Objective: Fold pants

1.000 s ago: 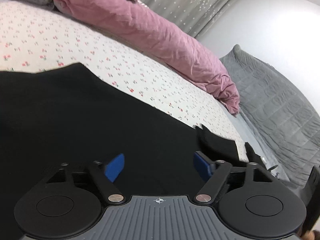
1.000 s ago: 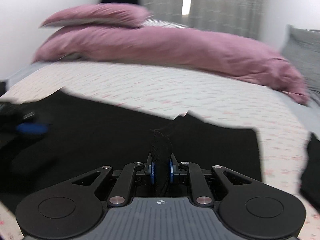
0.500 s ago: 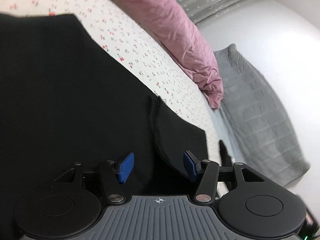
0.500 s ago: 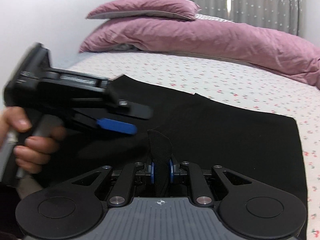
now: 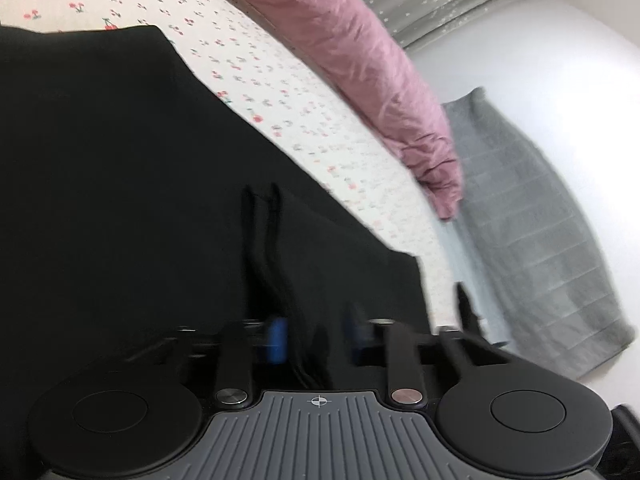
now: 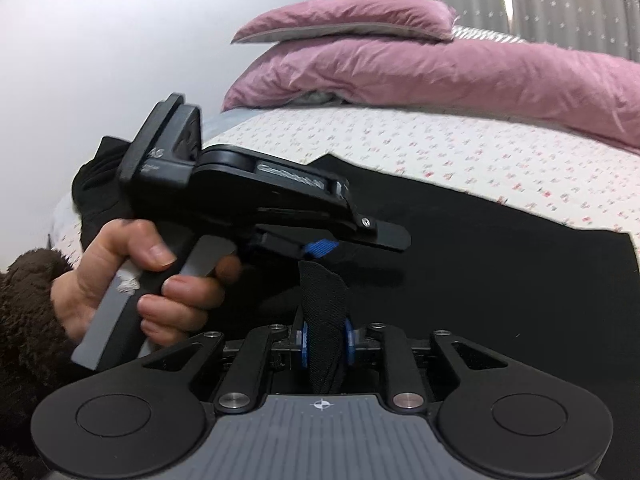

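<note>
Black pants [image 5: 120,200] flat on bed [image 5: 280,92], mid-fold. Left gripper [image 5: 316,340] fingers closing around raised pleat, blurred. Right gripper [image 6: 325,342] fingers opening, cloth tuft between pads. Handover likely; next: lift left-held fold across, right releasing fully.

1. The left gripper [image 5: 316,338] is smeared by motion in its own view; its jaws are closing, but contact with the black pants [image 5: 120,184] cannot be told.
2. The pants run off the left edge there.
3. In the right wrist view, the person's hand [image 6: 132,280] covers the handle, and the sleeve [image 6: 24,320] is cut off by the edge.
4. The pink duvet [image 6: 460,76] leaves the frame at right.
</note>
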### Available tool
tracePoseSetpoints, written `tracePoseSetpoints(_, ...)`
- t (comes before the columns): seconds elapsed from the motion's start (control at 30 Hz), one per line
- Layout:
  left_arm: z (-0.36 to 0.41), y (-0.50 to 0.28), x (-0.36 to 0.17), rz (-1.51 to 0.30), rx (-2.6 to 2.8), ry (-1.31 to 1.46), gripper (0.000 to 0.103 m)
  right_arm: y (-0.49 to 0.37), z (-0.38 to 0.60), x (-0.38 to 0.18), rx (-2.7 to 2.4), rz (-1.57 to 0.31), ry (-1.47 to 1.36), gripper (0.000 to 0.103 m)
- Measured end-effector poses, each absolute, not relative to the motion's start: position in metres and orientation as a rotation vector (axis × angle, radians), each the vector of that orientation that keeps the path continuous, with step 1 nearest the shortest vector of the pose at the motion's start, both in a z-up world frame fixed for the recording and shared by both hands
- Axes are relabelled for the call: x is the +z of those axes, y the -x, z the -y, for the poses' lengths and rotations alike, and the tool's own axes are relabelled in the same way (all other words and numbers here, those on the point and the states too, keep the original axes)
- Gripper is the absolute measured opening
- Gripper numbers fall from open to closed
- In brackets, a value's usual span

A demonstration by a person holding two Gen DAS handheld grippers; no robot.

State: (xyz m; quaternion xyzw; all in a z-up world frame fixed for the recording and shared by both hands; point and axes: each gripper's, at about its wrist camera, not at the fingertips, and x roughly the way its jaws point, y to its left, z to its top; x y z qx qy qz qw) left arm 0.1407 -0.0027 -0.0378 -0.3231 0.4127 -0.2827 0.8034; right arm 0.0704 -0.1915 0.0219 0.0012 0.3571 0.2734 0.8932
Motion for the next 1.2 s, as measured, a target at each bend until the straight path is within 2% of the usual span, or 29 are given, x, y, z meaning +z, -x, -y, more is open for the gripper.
tracePoseSetpoints(0.07, 0.004, -0.143, -0.039, -0.877, -0.599, 0.674, 0.006, -0.070, 0.192, 0.023, 0.614, -0.771, -0.001, 0.042)
tracePoseSetpoints(0.17, 0.004, -0.143, -0.038, -0.864, -0.590, 0.657, 0.006, -0.066, 0.197, 0.029, 0.685, -0.772, -0.034, 0.043)
tracePoseSetpoints(0.23, 0.006, -0.141, -0.036, -0.849, -0.585, 0.627, 0.004, -0.062, 0.203, 0.033, 0.681, -0.751, -0.041, 0.046)
tracePoseSetpoints(0.3, 0.010, -0.139, -0.034, -0.831, -0.578, 0.585, 0.003, -0.061, 0.210, 0.034, 0.652, -0.734, -0.047, 0.057)
tracePoseSetpoints(0.5, 0.012, -0.129, -0.021, -0.784, -0.537, 0.478, 0.002, -0.065, 0.234, 0.033, 0.514, -0.689, -0.091, 0.074)
tracePoseSetpoints(0.67, -0.009, -0.127, -0.008, -0.779, -0.489, 0.441, 0.002, -0.073, 0.241, 0.020, 0.367, -0.717, -0.033, 0.076)
tracePoseSetpoints(0.9, -0.059, -0.117, 0.008, -0.762, -0.324, 0.369, 0.002, -0.077, 0.242, 0.012, 0.306, -0.739, 0.004, 0.086)
tracePoseSetpoints(1.2, -0.116, -0.101, 0.018, -0.748, -0.172, 0.316, 0.002, -0.081, 0.230, 0.010, 0.308, -0.747, 0.087, 0.090)
